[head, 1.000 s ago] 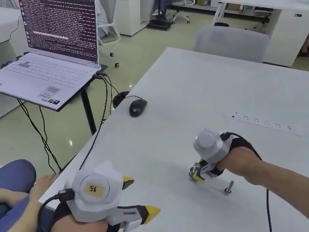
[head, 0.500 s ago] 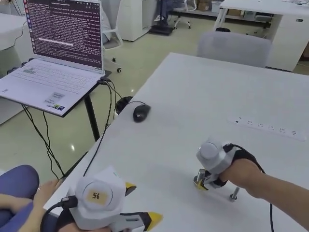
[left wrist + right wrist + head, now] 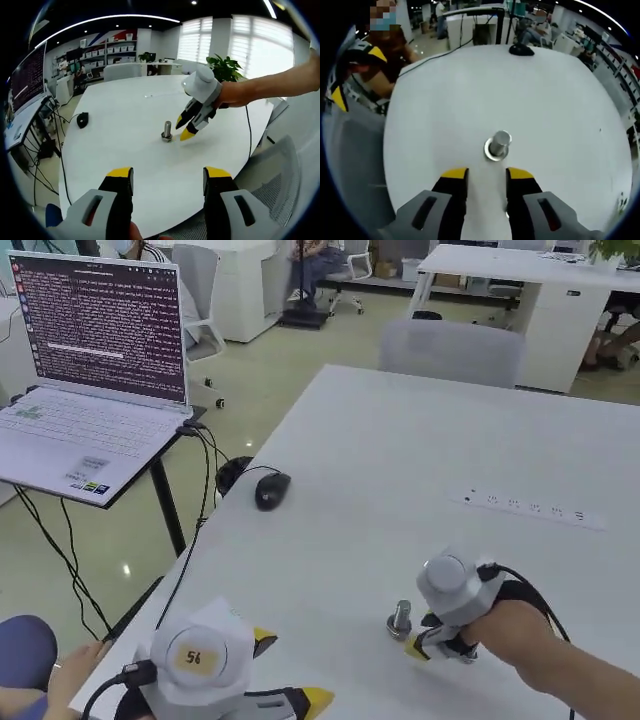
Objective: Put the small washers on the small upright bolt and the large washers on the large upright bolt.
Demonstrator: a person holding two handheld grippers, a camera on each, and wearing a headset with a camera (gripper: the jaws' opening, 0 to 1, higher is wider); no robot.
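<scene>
the large upright bolt (image 3: pixel 400 619) stands on the table (image 3: pixel 400 440) just left of the right gripper (image 3: pixel 420 648), whose narrowly parted, empty jaws were on it a second ago and now sit apart from it, while the left gripper (image 3: pixel 290 665) hangs agape at the near edge, with a mouse (image 3: pixel 271 490) and power strip (image 3: pixel 525 508) farther off.

Upright bolt (image 3: pixel 498 144) stood just ahead of the right gripper (image 3: pixel 487 175), blocking a straight advance. Bare table (image 3: pixel 330 560) lay open between right gripper and left gripper (image 3: pixel 290 660); mouse (image 3: pixel 271 489) well beyond.
</scene>
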